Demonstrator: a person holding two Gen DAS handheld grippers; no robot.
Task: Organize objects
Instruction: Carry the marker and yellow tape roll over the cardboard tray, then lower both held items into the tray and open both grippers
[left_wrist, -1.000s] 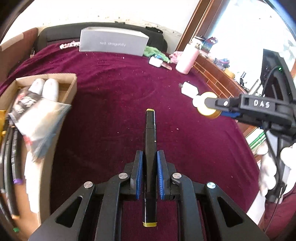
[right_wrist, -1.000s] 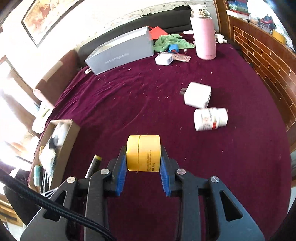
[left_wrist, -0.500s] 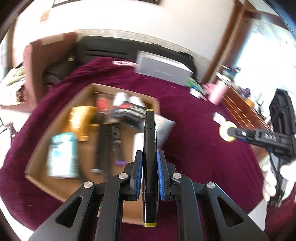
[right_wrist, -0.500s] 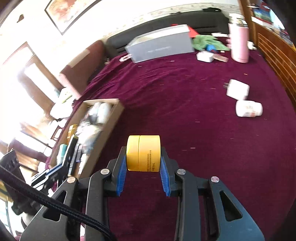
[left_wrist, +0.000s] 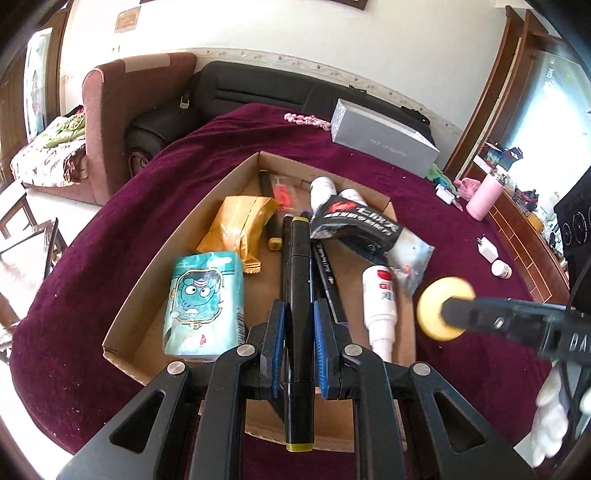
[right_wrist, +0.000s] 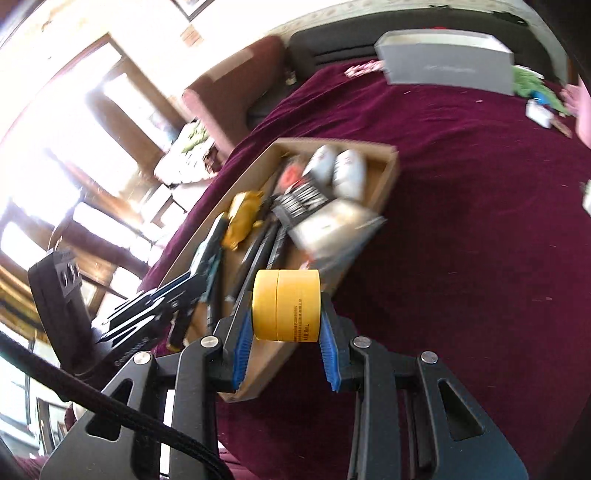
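My left gripper (left_wrist: 298, 325) is shut on a black marker with yellow ends (left_wrist: 299, 280) and holds it above the open cardboard box (left_wrist: 177, 254). The box holds a teal tissue pack (left_wrist: 203, 295), a gold pouch (left_wrist: 240, 229), black pens, a black-and-white packet (left_wrist: 362, 225) and white bottles (left_wrist: 380, 306). My right gripper (right_wrist: 286, 325) is shut on a yellow tape roll (right_wrist: 286, 304), held near the box's right edge (right_wrist: 388, 173); the roll also shows in the left wrist view (left_wrist: 439, 310). The left gripper shows in the right wrist view (right_wrist: 173, 291).
The box sits on a maroon velvet table (left_wrist: 461, 206). A grey carton (left_wrist: 380, 136) lies at the back. A pink flask (left_wrist: 484, 195), a white charger (left_wrist: 487, 247) and a small white bottle (left_wrist: 501, 268) are at the right. A brown armchair (left_wrist: 122, 110) stands at the left.
Both grippers have swung left toward the box. The left gripper with the marker now hangs over the box's middle; the right gripper with the tape has come close to the box's right edge.
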